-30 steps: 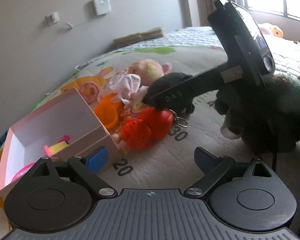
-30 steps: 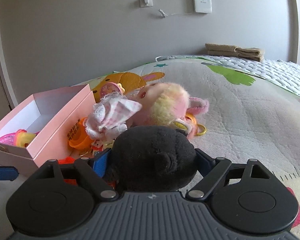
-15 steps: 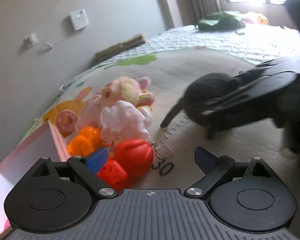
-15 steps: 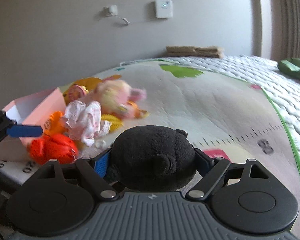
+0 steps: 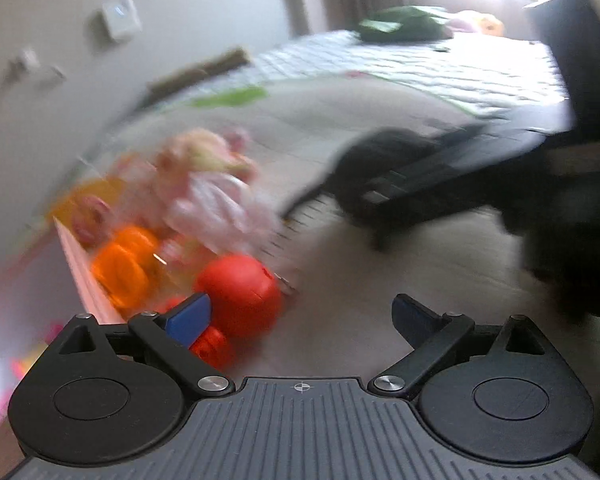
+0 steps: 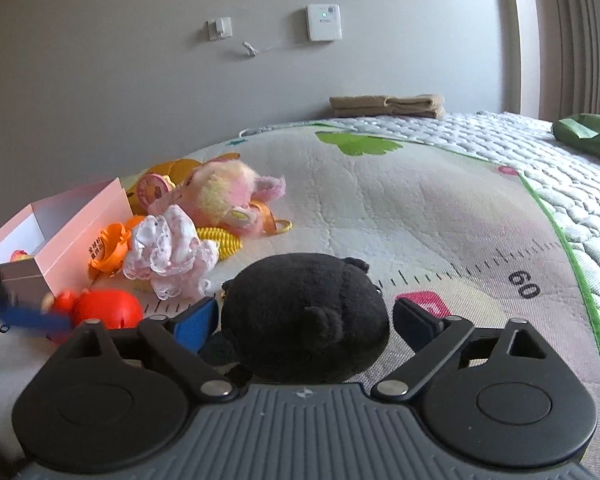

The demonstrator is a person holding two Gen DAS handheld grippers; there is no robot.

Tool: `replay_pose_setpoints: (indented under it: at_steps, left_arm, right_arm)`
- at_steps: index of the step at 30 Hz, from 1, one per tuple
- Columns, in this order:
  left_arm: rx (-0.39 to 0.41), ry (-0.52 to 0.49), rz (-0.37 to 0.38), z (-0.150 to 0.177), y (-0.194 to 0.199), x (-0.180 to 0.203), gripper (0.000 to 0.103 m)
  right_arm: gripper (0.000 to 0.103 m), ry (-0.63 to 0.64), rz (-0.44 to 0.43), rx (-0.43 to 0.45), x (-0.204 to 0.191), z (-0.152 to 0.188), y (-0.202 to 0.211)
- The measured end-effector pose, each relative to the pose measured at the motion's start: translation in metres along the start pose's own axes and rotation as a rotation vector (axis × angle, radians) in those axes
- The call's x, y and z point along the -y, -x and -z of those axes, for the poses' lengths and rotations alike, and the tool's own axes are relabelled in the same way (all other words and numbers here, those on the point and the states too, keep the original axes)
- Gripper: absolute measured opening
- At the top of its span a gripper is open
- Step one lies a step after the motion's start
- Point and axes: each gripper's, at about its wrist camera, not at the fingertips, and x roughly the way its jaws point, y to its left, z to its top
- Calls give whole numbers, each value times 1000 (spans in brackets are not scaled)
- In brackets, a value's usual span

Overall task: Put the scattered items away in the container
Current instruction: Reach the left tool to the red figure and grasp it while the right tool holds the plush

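Observation:
A black plush (image 6: 304, 312) rests on the play mat between the fingers of my right gripper (image 6: 306, 320). Its jaws are opening, and a gap shows beside the right pad. In the left wrist view, which is blurred, the same plush (image 5: 364, 172) lies at mid right. My left gripper (image 5: 302, 316) is open, low over the mat, with a red toy figure (image 5: 240, 296) just past its left finger. The pink box (image 6: 80, 232) stands at the left, open, with small toys inside. The red figure (image 6: 104, 308) lies in front of it.
Beside the box lies a heap: an orange toy (image 6: 108, 248), a frilly pink-white cloth item (image 6: 168, 252), a pink plush (image 6: 224, 196) and a yellow coil (image 6: 220, 240). Folded towels (image 6: 388, 106) lie by the wall. A green item (image 6: 588, 136) lies far right.
My right gripper has swung away from the box, set the black plush down on the mat and widened its jaws. My left gripper has drawn closer to the red figure.

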Motion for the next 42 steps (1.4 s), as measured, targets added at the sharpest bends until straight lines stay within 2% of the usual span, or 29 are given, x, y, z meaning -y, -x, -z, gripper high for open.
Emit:
replay_pose_setpoints:
  at_steps: [2,4,9,12,15,16,17,22,24,27,30,32,34,38,42]
  left_arm:
    - [-49,48,104,6,5,1,99]
    - [-62,64,122,10,9,2,99]
    - [20,55,8,5,21,-3,99]
    - [22,89,-48,2,16,-12,99]
    - [15,105,-68,2,14,-16,99]
    - [13,105,-73,3,14,-16,99]
    - [11,101,-79,4,13,-15,99]
    - [28,71,-124,4,14,-12,99]
    - [45,65,-134,3,13,-12,99]
    - [51,70,-139,-1,5,-14,99]
    - [56,49,-150,-5,-9,-14,99]
    - [52,31,-153,-6,-16,-12,99]
    - [48,14,-156,-6,-22,-10,99]
    - [58,2,-160,-2,-22,-8,99]
    - [64,0,-155,1,-19,-10,99]
  right_arm:
    - [97,10,-11,17,-1,-1,5]
    - [99,23,-17,38,-3,-1,9]
    - [103,57,6,5,-6,-5,-3]
    - [102,70,8,-19,-9,-7,-12]
    - [87,90,2,-14,-12,-8,-13]
    - [81,90,12,0,-13,-9,-10]
    - [80,79,14,13,-12,-10,-7]
    - [79,-5,84,153,-10,-13,27]
    - [80,-18,77,165,-10,-12,38]
    - [80,-20,3,97,-12,-4,42]
    - [80,-17,28,34,-11,9,38]
    - [80,-64,30,0,-3,13,35]
    - [82,-91,21,-10,2,14,35]
    - [91,-50,24,-25,-3,16,30]
    - [93,-71,26,-75,-5,19,19]
